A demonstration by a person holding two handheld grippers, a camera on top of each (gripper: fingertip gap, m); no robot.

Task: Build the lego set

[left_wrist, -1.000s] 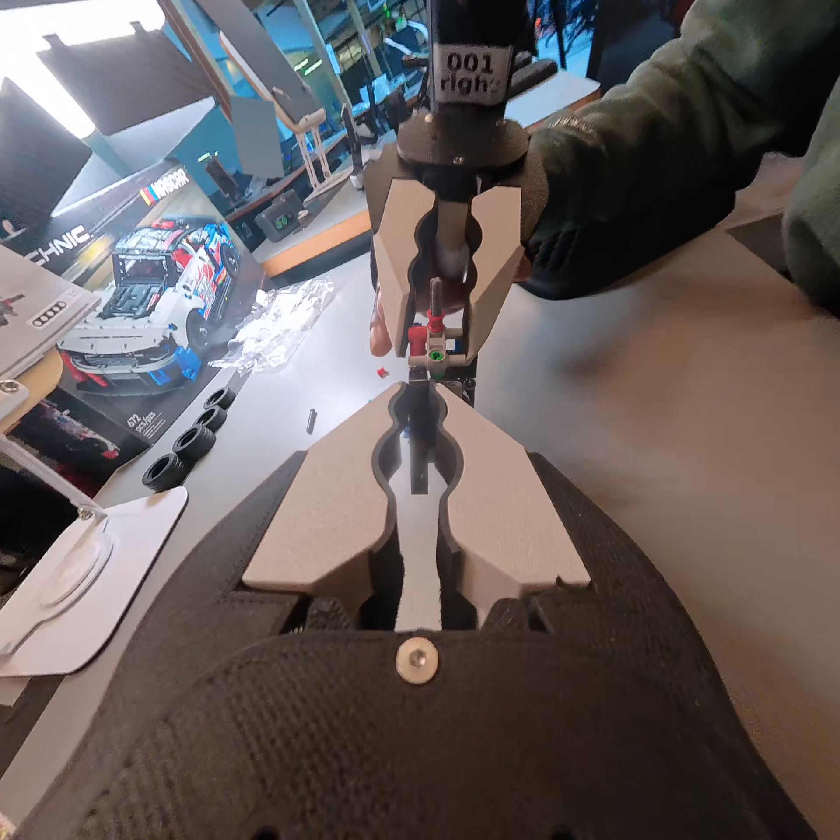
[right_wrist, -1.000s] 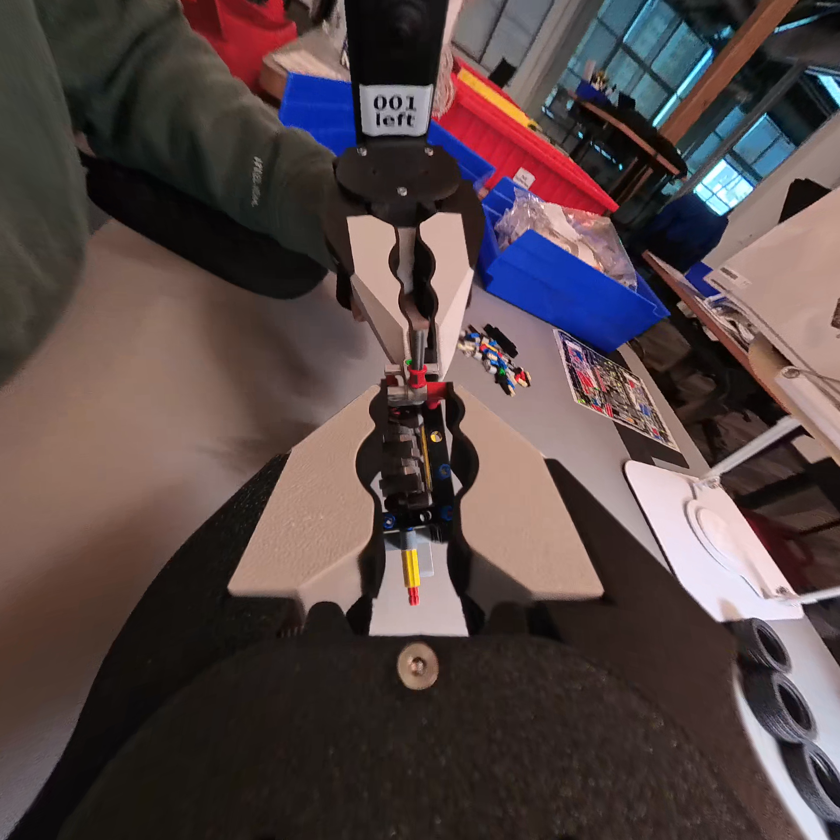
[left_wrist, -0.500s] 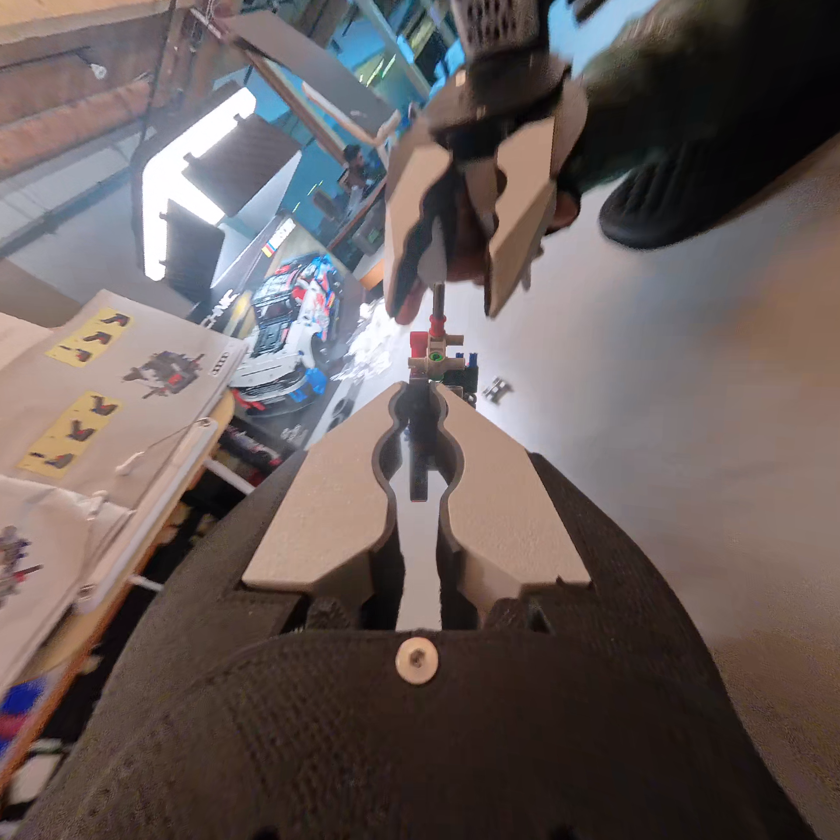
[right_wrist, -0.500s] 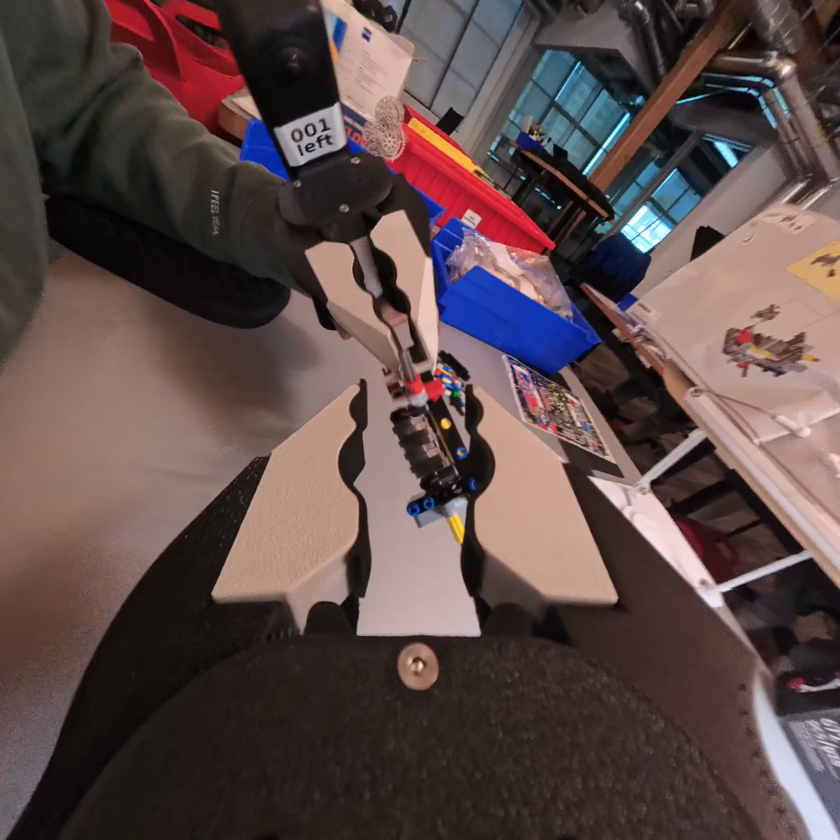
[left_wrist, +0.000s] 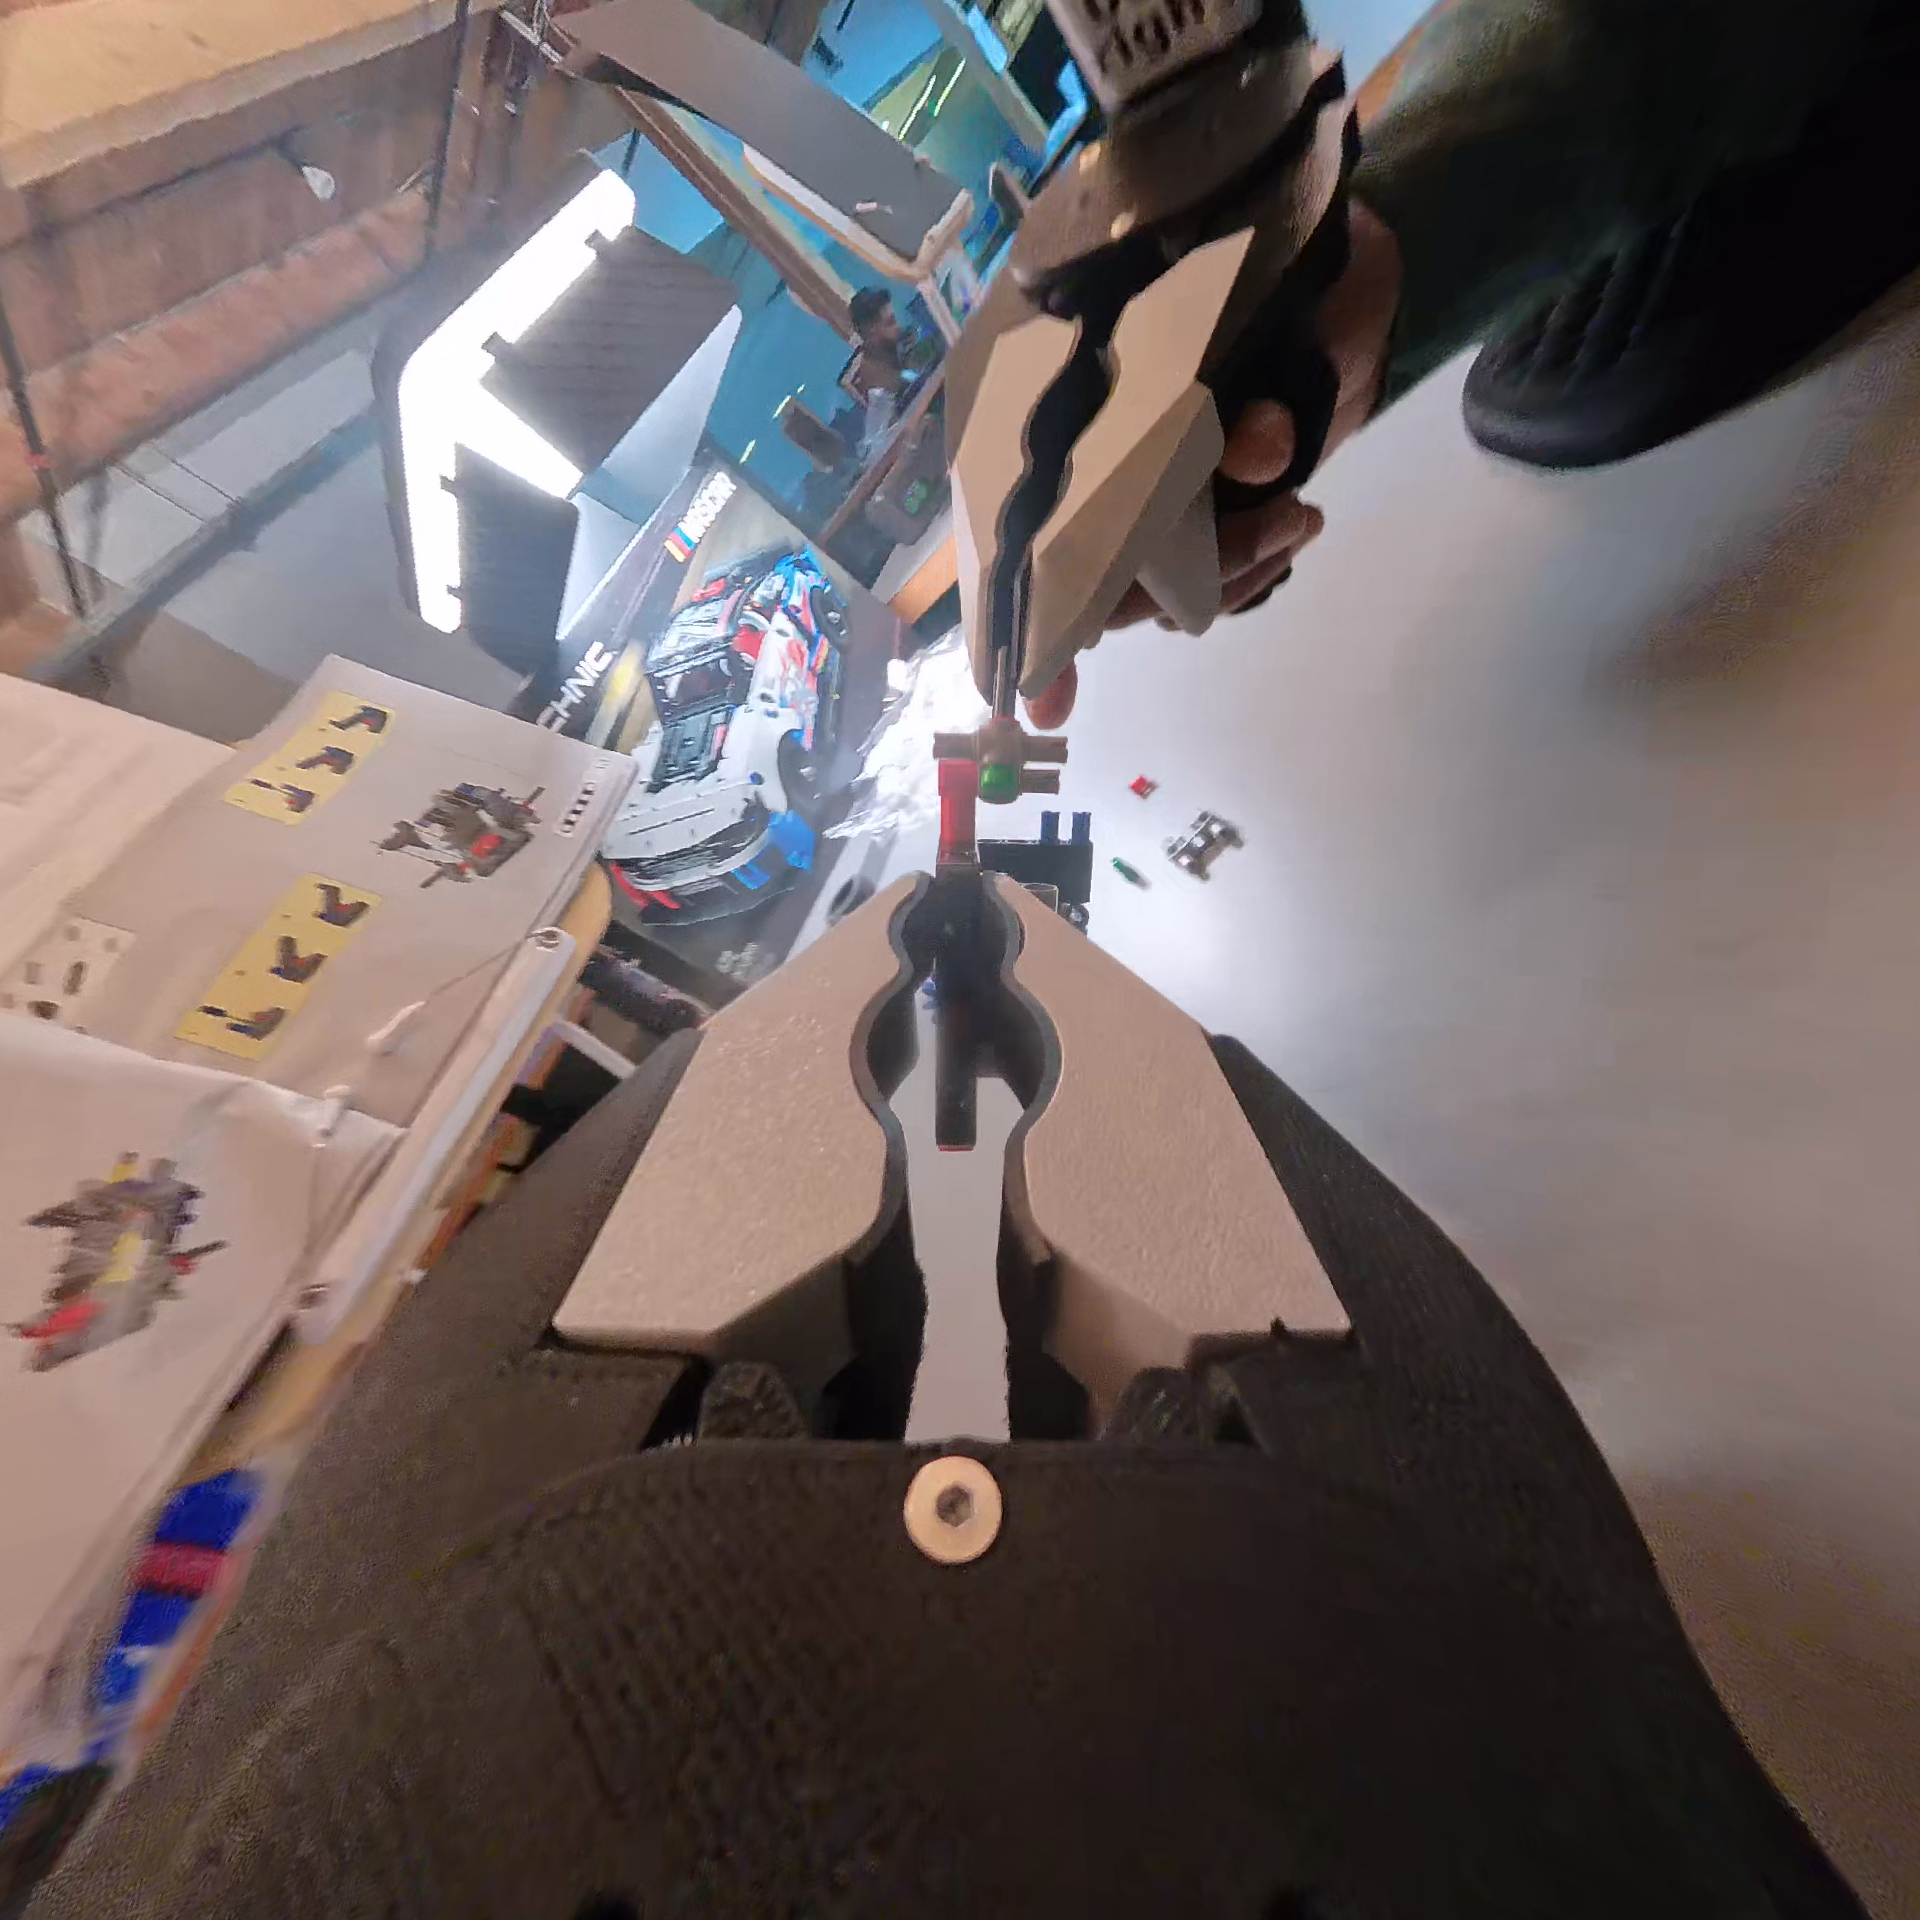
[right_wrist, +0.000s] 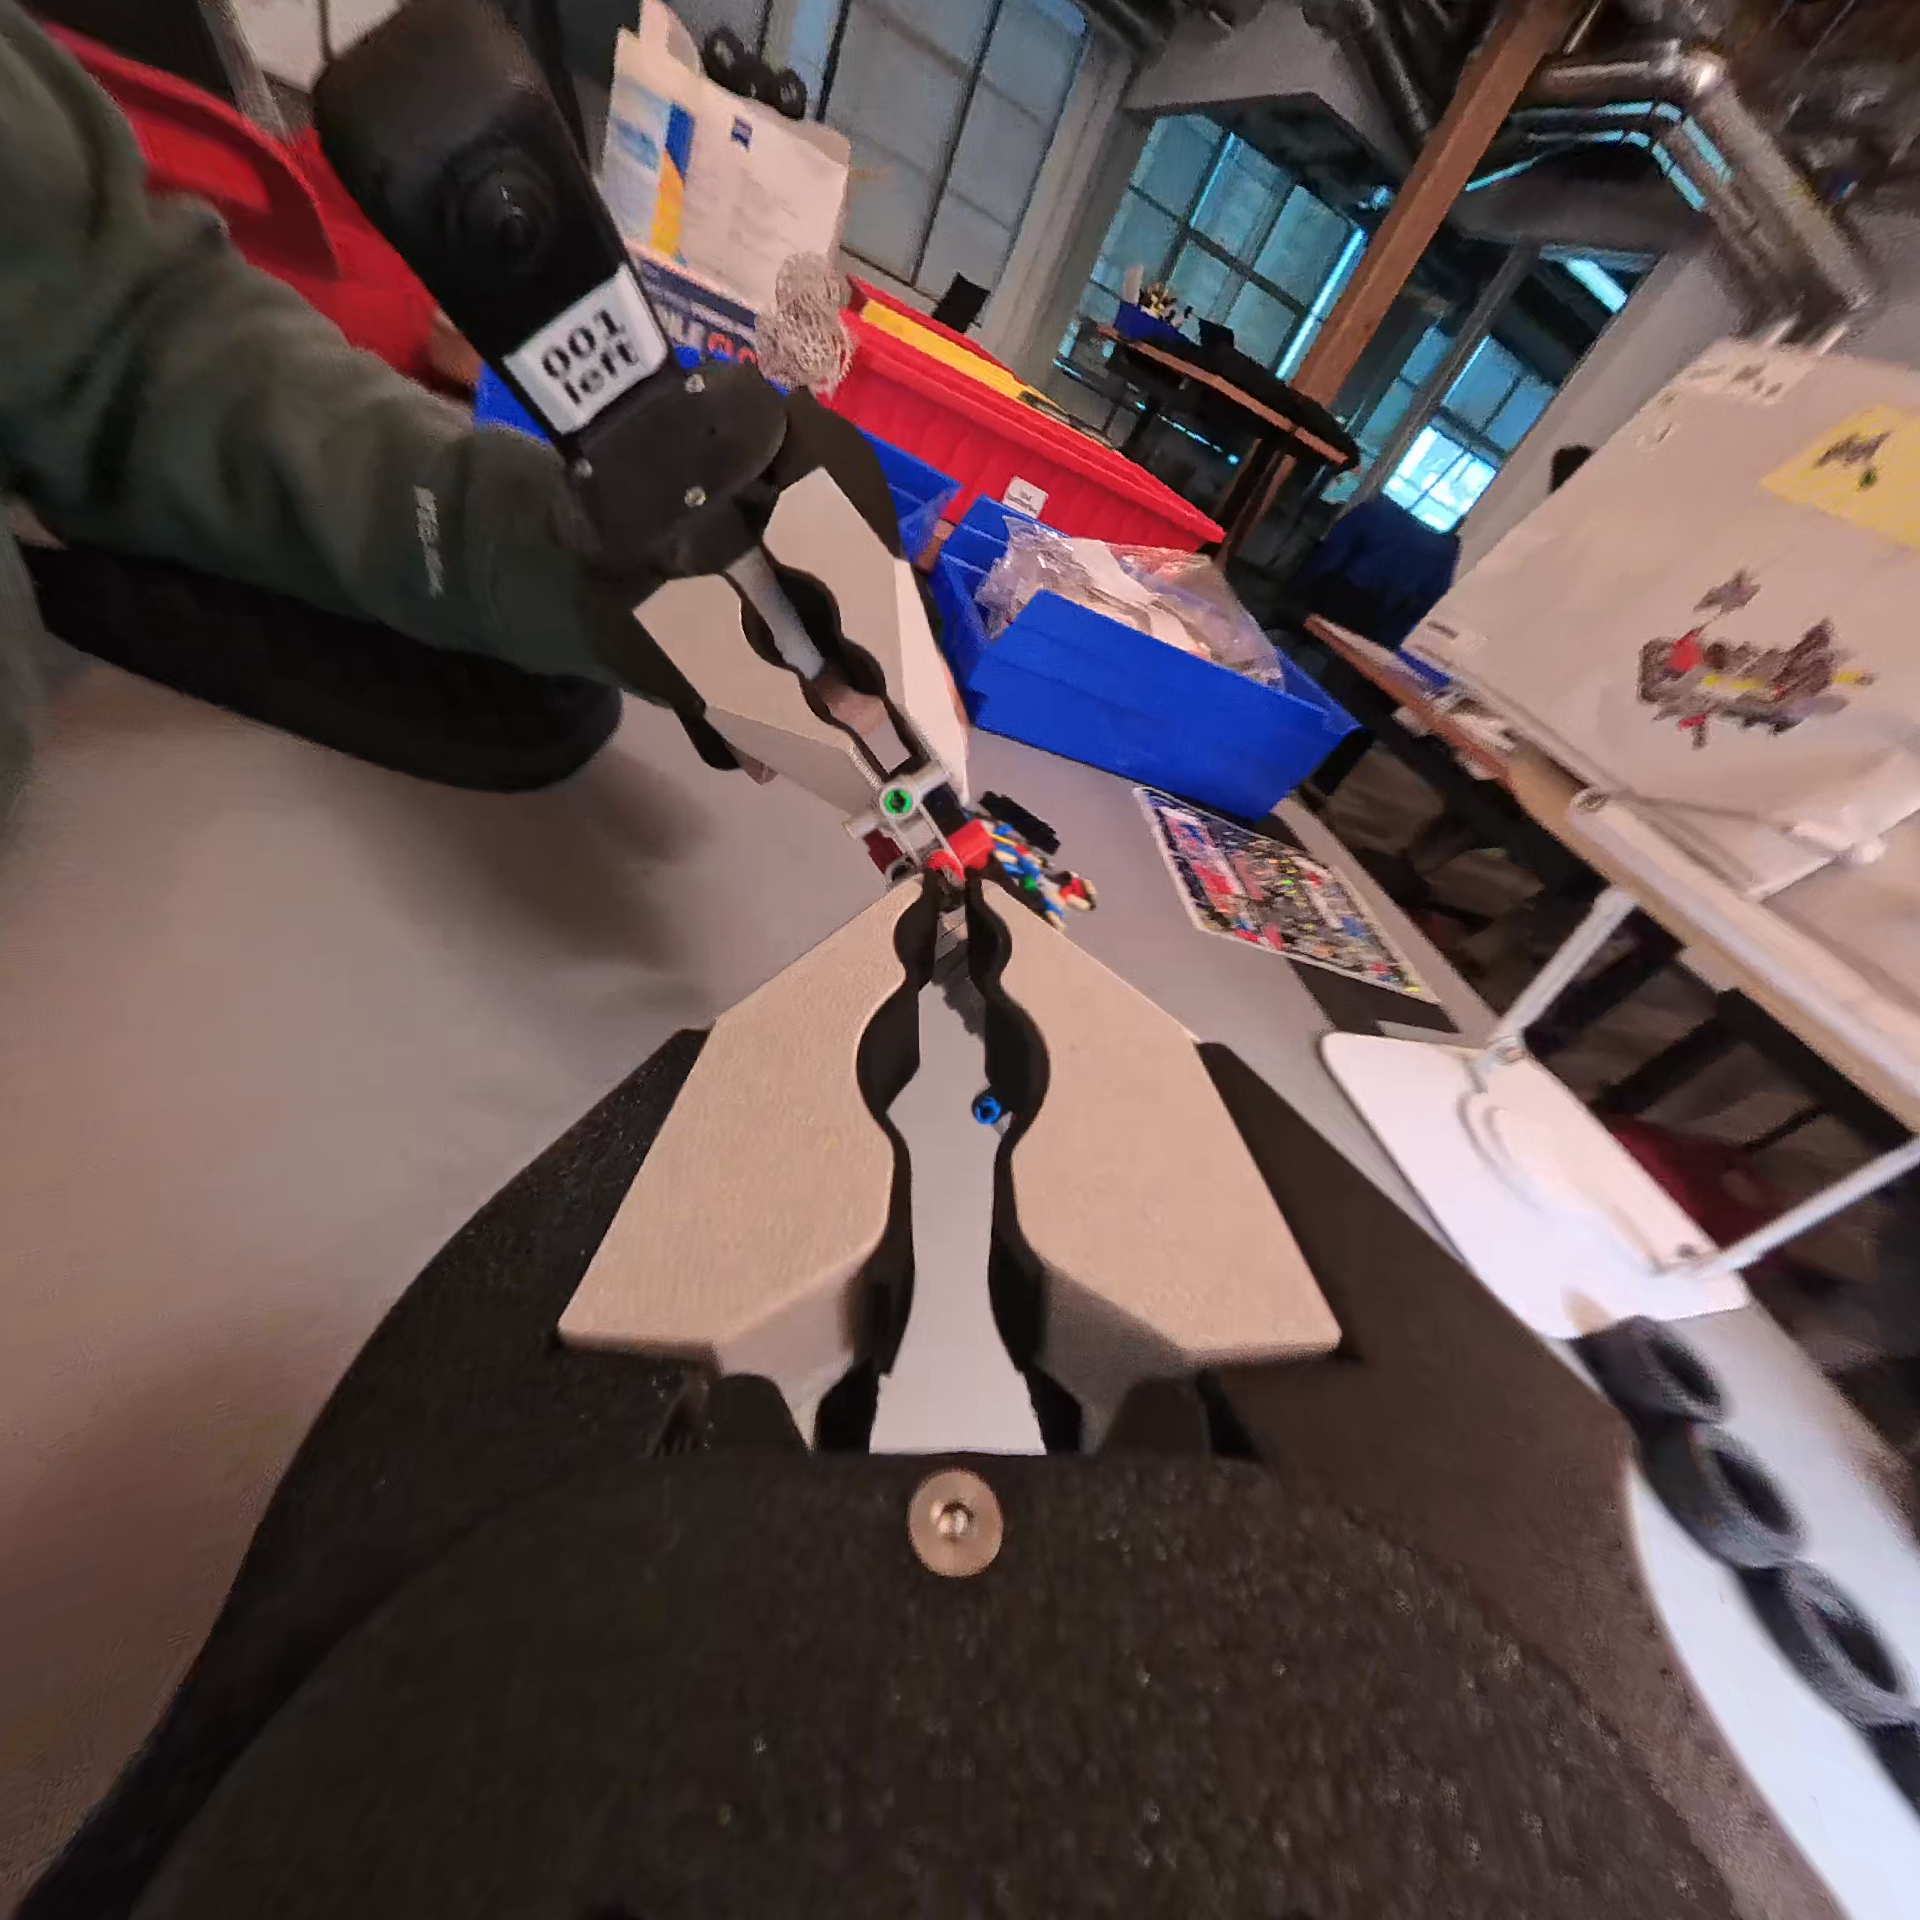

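A small lego assembly hangs in the air between my two grippers. It has a tan connector with a green pin (left_wrist: 995, 771), a red piece (left_wrist: 954, 821) and a thin grey axle. My left gripper (left_wrist: 956, 885) is shut on its dark rod end (left_wrist: 956, 1049). My right gripper (left_wrist: 1013, 681) comes down from above and is shut on the grey axle. In the right wrist view my right gripper (right_wrist: 943, 896) has its tips pinched at the red end, and the left gripper (right_wrist: 902, 771) meets the connector (right_wrist: 896, 800). A black part with blue pins (left_wrist: 1044, 857) shows behind the left fingertips.
On the grey table (left_wrist: 1507, 935) lie a few loose pieces (left_wrist: 1205, 842). The set box with a car picture (left_wrist: 727, 748) and instruction sheets (left_wrist: 312, 883) are on the left. Blue bins (right_wrist: 1122, 686), a sticker sheet (right_wrist: 1278, 904), a pile of small pieces (right_wrist: 1039, 873), black tyres (right_wrist: 1745, 1507) and a white stand base (right_wrist: 1507, 1164) show in the right wrist view. Some 4 cm of space lies between my two pairs of fingers.
Both grippers have lifted and rolled sideways with the assembly. The right gripper opened wide half a second ago and has since closed to a narrow pinch on the axle end.
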